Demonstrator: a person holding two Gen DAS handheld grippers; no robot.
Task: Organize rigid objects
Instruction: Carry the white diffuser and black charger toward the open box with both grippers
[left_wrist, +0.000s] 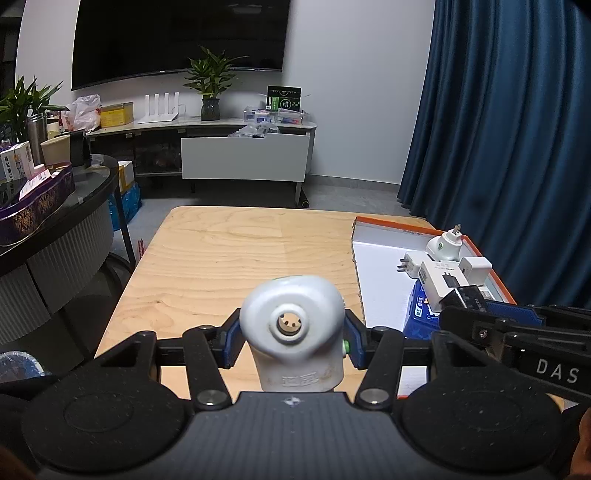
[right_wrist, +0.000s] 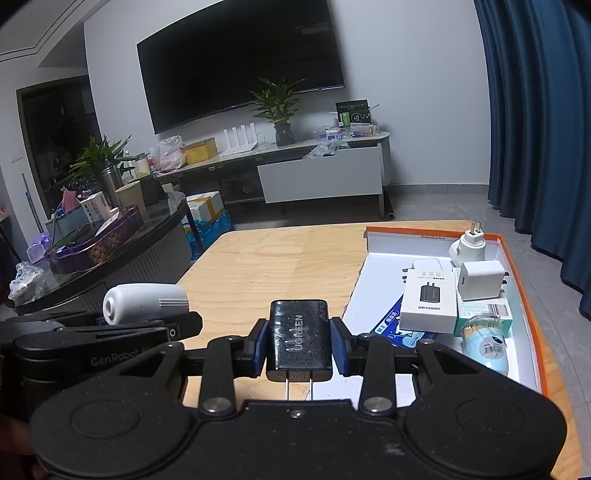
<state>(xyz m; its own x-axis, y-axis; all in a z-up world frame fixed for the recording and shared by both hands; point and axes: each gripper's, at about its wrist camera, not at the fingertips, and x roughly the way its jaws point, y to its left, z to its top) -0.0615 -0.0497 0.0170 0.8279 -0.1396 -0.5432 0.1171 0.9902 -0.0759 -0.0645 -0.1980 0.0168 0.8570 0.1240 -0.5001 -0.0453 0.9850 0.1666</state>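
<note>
My left gripper (left_wrist: 291, 338) is shut on a white plug-in device (left_wrist: 291, 328) with a round hole at its end, held above the wooden table (left_wrist: 221, 258). The device also shows in the right wrist view (right_wrist: 144, 301), to the left. My right gripper (right_wrist: 299, 341) is shut on a black UGREEN charger (right_wrist: 299, 338) with its prongs pointing back at the camera. An orange-rimmed box lid (right_wrist: 524, 295) at the right holds a white charger box (right_wrist: 428, 299), a white cube charger (right_wrist: 480, 278), a white plug-in device (right_wrist: 467, 245) and a pale blue cotton-swab jar (right_wrist: 484, 343).
The box lid (left_wrist: 384, 266) lies at the table's right edge, next to a blue curtain (left_wrist: 509, 147). A dark round table (right_wrist: 110, 243) with boxes stands to the left. A TV cabinet (right_wrist: 321, 177) with an open drawer stands at the back wall.
</note>
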